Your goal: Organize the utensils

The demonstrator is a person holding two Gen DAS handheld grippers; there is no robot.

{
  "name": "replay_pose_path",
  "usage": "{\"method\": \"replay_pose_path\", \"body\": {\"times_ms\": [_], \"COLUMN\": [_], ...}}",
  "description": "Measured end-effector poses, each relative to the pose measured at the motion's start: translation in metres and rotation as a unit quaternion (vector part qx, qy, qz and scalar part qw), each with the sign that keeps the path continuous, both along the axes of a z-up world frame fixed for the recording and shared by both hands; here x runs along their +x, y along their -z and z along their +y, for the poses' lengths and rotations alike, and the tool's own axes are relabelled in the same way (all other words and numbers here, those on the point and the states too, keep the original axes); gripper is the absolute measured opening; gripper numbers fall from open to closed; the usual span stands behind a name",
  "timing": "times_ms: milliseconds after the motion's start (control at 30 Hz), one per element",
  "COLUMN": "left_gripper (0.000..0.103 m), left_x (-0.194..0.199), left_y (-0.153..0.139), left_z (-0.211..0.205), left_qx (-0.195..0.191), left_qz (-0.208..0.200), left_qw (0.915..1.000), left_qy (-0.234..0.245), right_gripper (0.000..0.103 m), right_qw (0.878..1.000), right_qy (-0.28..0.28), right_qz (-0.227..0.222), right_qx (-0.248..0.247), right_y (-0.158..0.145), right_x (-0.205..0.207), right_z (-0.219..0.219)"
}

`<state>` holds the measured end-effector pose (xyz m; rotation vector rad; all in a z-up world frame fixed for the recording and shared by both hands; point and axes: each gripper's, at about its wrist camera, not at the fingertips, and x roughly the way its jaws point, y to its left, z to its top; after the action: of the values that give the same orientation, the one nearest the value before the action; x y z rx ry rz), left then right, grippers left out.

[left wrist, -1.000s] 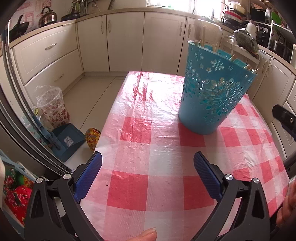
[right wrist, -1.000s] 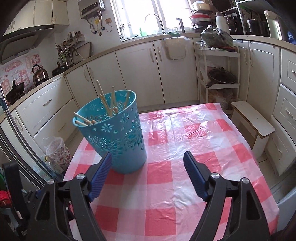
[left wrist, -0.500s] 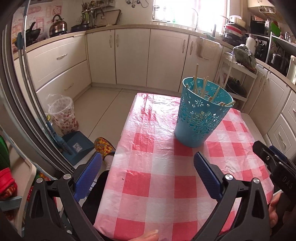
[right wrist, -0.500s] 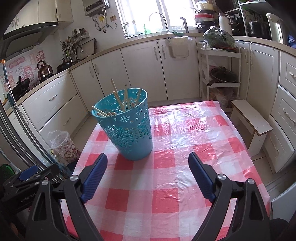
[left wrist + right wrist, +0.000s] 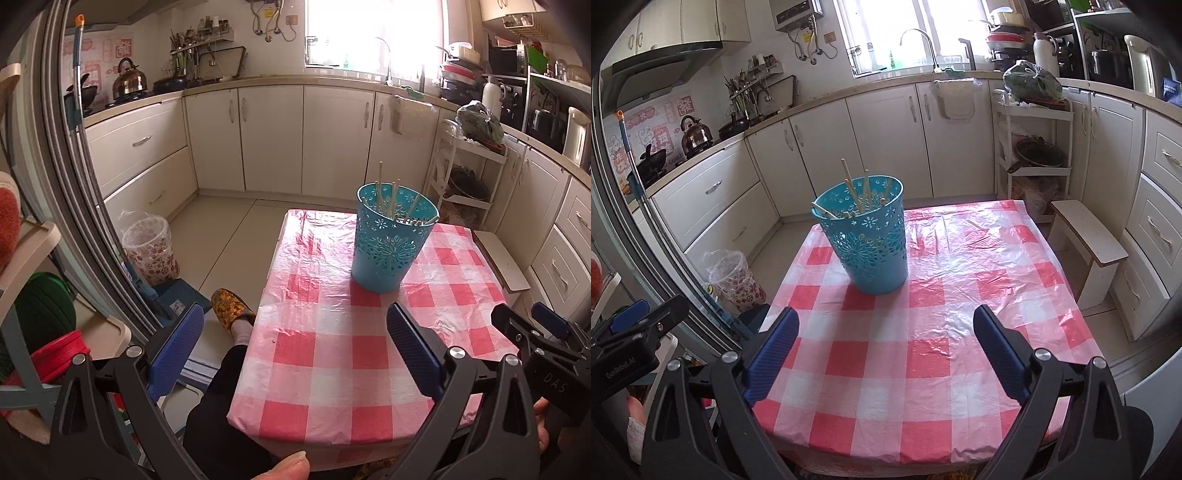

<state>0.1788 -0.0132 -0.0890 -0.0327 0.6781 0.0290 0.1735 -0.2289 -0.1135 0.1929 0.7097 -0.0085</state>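
A red-and-white checked plastic tablecloth [image 5: 923, 332] fills mid-frame. My right gripper [image 5: 886, 350] and left gripper [image 5: 295, 347] hang spread wide, grasping nothing. The perforated teal plastic basket [image 5: 868, 243] of wooden chopsticks [image 5: 849, 184] stands upright beyond both, above my jaws in frame.

We see a tall blue plastic basket with a flower-pattern cutout wall [image 5: 391, 243] [image 5: 868, 243] standing upright on the table, right of centre in the left wrist view and left of centre in the right wrist view. Several thin light wooden chopsticks [image 5: 379, 188] [image 5: 849, 184] lean inside it, their tips poking above the rim at different angles.
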Motion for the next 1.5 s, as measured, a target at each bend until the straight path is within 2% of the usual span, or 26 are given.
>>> {"method": "replay_pose_path", "body": {"times_ms": [133, 433, 600, 900, 1100, 1500], "left_gripper": [0.095, 0.095, 0.095, 0.095, 0.095, 0.095], "left_x": [-0.018, -0.069, -0.095, -0.137, -0.155, -0.184], "left_y": [-0.011, -0.042, -0.056, -0.078, -0.082, -0.084], "left_z": [0.007, 0.023, 0.026, 0.030, 0.029, 0.031], "left_qx": [0.001, -0.022, 0.000, 0.000, 0.017, 0.024], "left_qz": [0.001, -0.018, -0.037, -0.051, -0.049, -0.053], "left_qw": [0.9999, 0.9996, 0.9993, 0.9987, 0.9986, 0.9981], "left_qy": [-0.013, 0.005, -0.004, 0.008, 0.013, 0.017], "right_gripper": [0.093, 0.095, 0.095, 0.095, 0.096, 0.096], "right_qw": [1.000, 1.000, 1.000, 0.999, 0.998, 0.998], "right_qy": [-0.005, -0.020, -0.027, -0.036, -0.034, -0.038], "right_qz": [-0.003, -0.014, -0.016, -0.032, -0.046, -0.052], "right_qx": [0.001, 0.002, 0.001, 0.006, 0.014, 0.020], "right_y": [-0.011, -0.038, -0.047, -0.061, -0.067, -0.069], "right_x": [-0.015, -0.054, -0.074, -0.109, -0.134, -0.168], "right_z": [0.004, 0.015, 0.022, 0.031, 0.036, 0.047]}}
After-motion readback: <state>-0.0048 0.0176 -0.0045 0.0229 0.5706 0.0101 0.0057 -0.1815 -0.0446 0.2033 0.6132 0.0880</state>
